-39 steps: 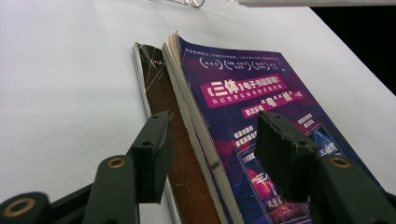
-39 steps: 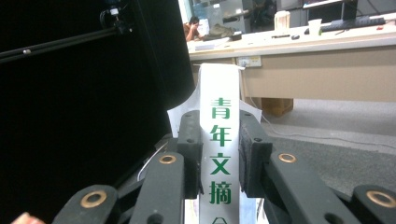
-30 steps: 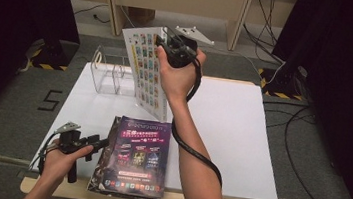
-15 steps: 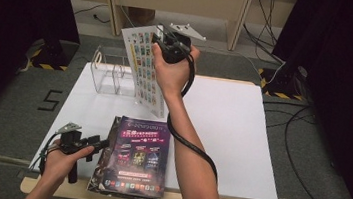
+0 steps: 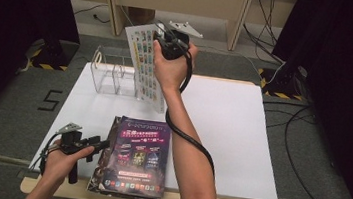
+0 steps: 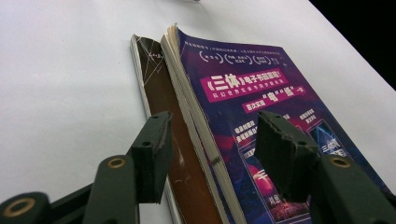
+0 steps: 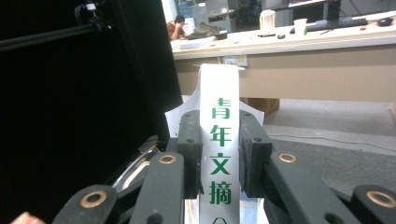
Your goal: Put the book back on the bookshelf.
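White-spined and gridded with small colourful pictures on its cover, the magazine [image 5: 145, 66] hangs upright in the air above the far left of the counter [image 5: 241, 132]; the right gripper [image 5: 164, 36] pinches it by the spine, both jaws pressed flat against the green characters, as the right gripper view shows [image 7: 219, 154]. Just below and behind it stands a clear acrylic rack [image 5: 112, 74] with upright dividers; its slots look bare, though the lifted magazine hides one end.

Nearer the person, a small stack lies flat at the counter's front edge; a purple-covered magazine [image 5: 140, 158] on top, a brown-covered one [image 6: 163, 116] beneath and poking out at the spine side. The left gripper [image 5: 101, 145] rests low beside that stack with its jaws spread, one either side of the purple magazine's spine edge [image 6: 196, 121], not yet closed on it.

By my reading, the work is at an early stage: one magazine is lifted and close to the rack but not slotted; at least two more wait flat.
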